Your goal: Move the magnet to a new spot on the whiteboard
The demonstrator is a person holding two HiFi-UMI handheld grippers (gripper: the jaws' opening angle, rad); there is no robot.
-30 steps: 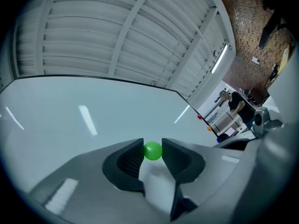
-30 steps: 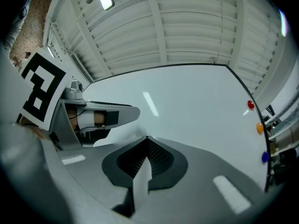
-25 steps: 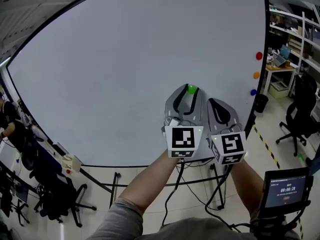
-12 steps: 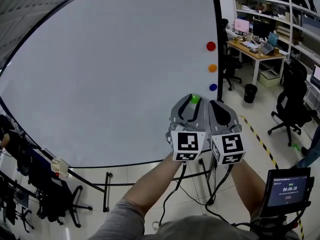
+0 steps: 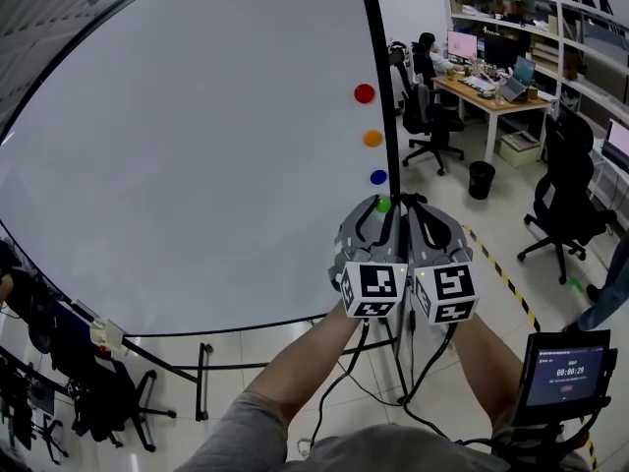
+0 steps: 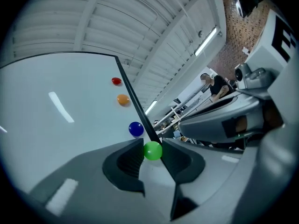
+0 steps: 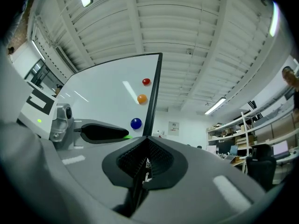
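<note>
Magnet (image 6: 153,150), green, pinched betw. L gripper (image 5: 381,206) jaw tips, pads pressing both sides. Sits at right edge of whiteboard (image 5: 197,165), by black frame (image 7: 154,92), just below blue magnet (image 5: 378,177); orange magnet (image 5: 372,138), red magnet (image 5: 365,93) above in column. Contact w/ board: can't tell. R gripper (image 7: 145,160) clenched, jaws together, nothing betw., just beside L.
</note>
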